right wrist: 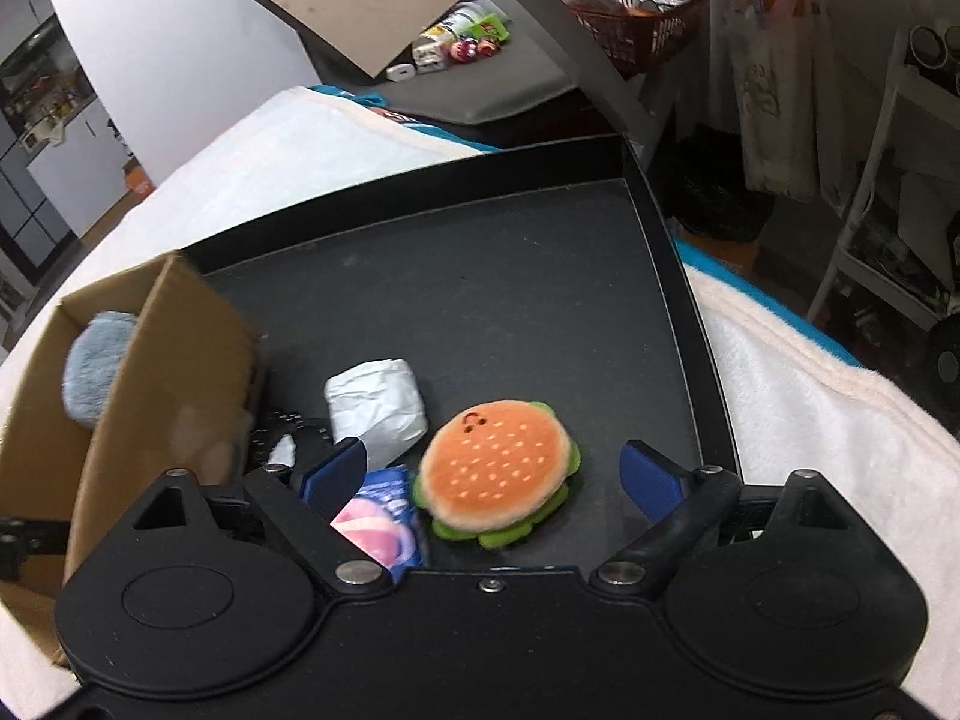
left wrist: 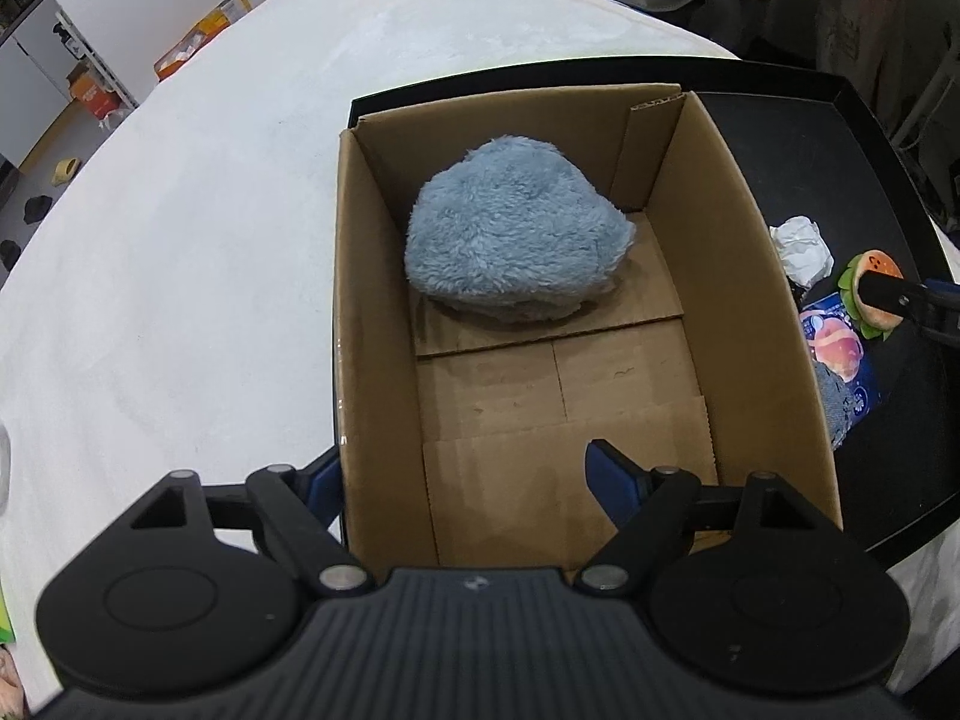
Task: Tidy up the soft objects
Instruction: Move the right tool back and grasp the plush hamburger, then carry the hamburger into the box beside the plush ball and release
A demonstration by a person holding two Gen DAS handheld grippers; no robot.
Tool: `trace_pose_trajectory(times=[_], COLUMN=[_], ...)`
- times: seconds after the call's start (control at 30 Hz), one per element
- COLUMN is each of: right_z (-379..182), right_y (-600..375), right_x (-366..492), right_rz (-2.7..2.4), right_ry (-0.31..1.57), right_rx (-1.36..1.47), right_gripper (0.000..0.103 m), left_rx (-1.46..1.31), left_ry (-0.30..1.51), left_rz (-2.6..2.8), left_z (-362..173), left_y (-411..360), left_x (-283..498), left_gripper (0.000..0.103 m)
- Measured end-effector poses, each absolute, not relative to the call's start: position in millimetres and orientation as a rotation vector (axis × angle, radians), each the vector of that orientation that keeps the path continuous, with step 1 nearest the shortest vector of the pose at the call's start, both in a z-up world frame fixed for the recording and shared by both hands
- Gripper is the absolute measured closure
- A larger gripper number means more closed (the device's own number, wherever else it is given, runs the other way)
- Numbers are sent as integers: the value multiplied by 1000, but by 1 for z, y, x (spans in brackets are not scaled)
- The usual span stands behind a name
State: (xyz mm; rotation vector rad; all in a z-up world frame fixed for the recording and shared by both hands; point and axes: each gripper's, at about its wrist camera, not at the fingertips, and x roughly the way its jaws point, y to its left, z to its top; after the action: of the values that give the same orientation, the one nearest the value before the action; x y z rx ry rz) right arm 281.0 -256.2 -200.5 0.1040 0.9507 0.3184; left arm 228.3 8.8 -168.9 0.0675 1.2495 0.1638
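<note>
One soft thing is already lying in the cardboard box (left wrist: 372, 324): a blue fluffy plush (left wrist: 510, 234) resting toward its far end, with the near half of the box floor bare. So we are judging the job as barely begun, with several pieces still waiting outside the box

We are hovering our right gripper (right wrist: 495, 477) with its jaws spread wide on either side of the burger plush (right wrist: 498, 468), which is lying flat on the black tray (right wrist: 480, 276), not yet pinched. We are taking this as the next piece to go in. Just beside it a white crumpled bundle (right wrist: 378, 411) is sitting on the tray, and a blue and pink packet (right wrist: 384, 522) is lying under our left finger; whether that packet counts as soft we cannot tell

We are holding our left gripper (left wrist: 462, 474) open and empty, straddling the left wall of the box at its near end, one finger outside and one inside. The box itself is standing on the left part of the tray, with the loose items close against its right wall
</note>
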Motion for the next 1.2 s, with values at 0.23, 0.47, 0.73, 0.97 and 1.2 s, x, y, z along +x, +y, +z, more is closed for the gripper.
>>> trace_pose_trajectory(times=[0.23, 0.47, 0.73, 0.97, 1.2], right_z=[-215, -206, -176, -140, -106], right_y=[-246, -245, -237, -221, -201], right_x=[285, 287, 279, 271, 262], right_rz=[308, 319, 310, 351, 391], right_ry=[981, 1005, 953, 887, 836], right_rx=[46, 63, 36, -10, -32], right_gripper=[20, 52, 53, 53, 53], left_rx=[58, 12, -40, -97, -117], left_ry=[1253, 1249, 1217, 1178, 1161], left_rz=[153, 131, 125, 124, 107], left_z=[-173, -175, -169, -166, -165], left_y=[11, 18, 31, 41, 48], left_x=[231, 229, 225, 219, 211], left_gripper=[22, 22, 22, 22, 22])
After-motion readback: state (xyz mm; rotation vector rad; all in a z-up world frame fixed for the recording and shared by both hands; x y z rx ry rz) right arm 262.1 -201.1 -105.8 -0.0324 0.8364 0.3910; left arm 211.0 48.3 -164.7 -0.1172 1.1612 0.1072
